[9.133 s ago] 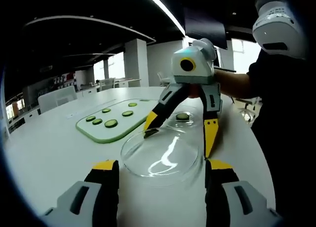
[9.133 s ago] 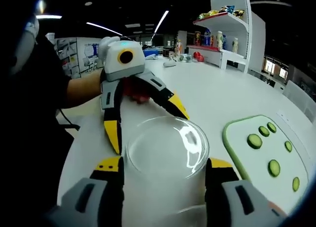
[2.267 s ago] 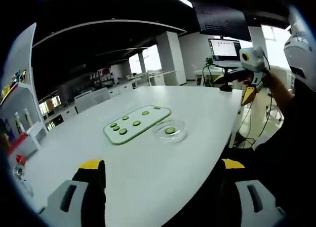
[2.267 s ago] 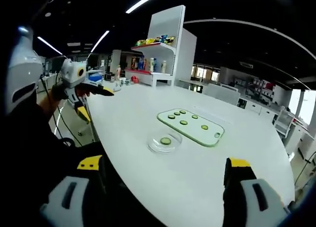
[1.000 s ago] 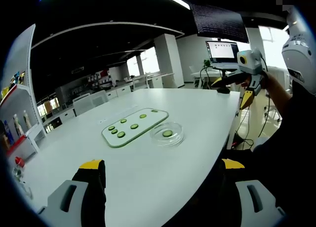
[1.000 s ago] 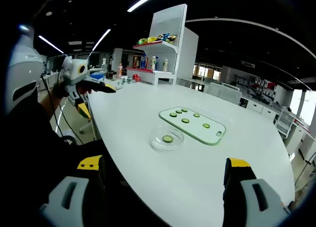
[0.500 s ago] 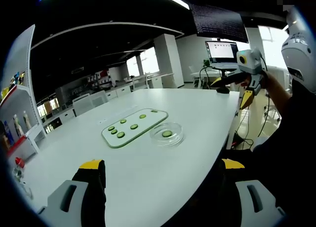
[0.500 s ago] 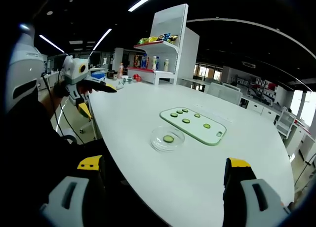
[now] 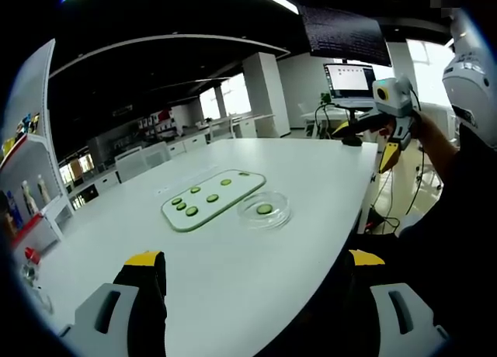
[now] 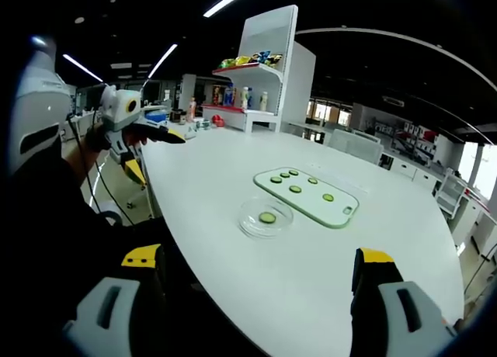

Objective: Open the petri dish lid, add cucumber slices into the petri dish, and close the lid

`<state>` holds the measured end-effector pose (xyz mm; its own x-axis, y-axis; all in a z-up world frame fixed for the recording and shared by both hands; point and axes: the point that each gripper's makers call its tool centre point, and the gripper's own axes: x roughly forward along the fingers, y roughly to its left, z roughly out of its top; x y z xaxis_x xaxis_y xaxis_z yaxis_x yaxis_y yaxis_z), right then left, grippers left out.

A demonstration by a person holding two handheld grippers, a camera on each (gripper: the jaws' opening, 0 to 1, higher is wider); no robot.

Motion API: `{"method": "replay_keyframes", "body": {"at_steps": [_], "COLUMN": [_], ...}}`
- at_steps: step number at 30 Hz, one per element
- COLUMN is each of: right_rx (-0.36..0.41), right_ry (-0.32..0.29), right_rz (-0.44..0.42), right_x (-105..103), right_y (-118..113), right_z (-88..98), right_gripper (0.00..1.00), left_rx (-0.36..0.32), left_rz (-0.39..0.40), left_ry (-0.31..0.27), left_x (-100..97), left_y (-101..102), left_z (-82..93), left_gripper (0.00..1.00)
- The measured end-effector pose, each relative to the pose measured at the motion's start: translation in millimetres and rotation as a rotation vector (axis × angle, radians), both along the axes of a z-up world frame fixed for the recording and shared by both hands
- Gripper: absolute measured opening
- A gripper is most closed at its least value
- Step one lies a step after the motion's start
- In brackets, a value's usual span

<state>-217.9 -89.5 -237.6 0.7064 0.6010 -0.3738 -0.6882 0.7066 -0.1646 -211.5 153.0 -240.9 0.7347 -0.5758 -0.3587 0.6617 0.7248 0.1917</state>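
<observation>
The left gripper (image 9: 248, 295) is standing with its jaws spread wide and nothing between them, hovering off the near edge of the white counter (image 9: 256, 272). The right gripper (image 10: 260, 291) is likewise gaping and holding nothing; in the left gripper view it is hanging out past the counter's far corner, well apart from the work.

Out beyond both, the petri dish (image 9: 264, 211) is sitting in the middle of the counter with one cucumber slice (image 9: 264, 209) lying inside it. The lid appears to be resting on the dish, though the glass is too small and clear to be sure. Just beside the dish, the green-rimmed cutting board (image 9: 210, 199) is carrying five more slices.

Judging by this, the task is looking finished or nearly so: one slice is in, the dish seems covered, and both grippers are standing clear.
</observation>
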Motion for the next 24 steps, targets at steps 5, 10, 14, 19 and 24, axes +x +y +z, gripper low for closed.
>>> {"method": "replay_keyframes", "body": {"at_steps": [5, 10, 14, 19, 24], "right_rx": [-0.001, -0.002, -0.002, -0.002, -0.003], "right_ry": [-0.001, 0.001, 0.001, 0.001, 0.006], "right_rz": [0.003, 0.0, 0.003, 0.0, 0.002], "right_x": [-1.0, -1.2, -2.3, -2.3, -3.0], "right_y": [1.4, 0.2, 0.4, -1.2, -1.4], "right_z": [0.6, -0.7, -1.0, -1.4, -3.5], "right_gripper": [0.97, 0.97, 0.97, 0.97, 0.97], "left_rx": [-0.001, 0.004, 0.001, 0.004, 0.005], "left_rz": [-0.001, 0.0, -0.001, 0.0, -0.001], "left_ry": [-0.002, -0.001, 0.001, 0.0, 0.001], "left_x": [0.0, -0.2, -0.8, -1.3, -1.4], "left_y": [1.1, 1.8, 1.5, 1.1, 0.6], "left_z": [0.9, -0.3, -0.8, -1.1, -1.4], "left_gripper": [0.95, 0.95, 0.95, 0.95, 0.95]}}
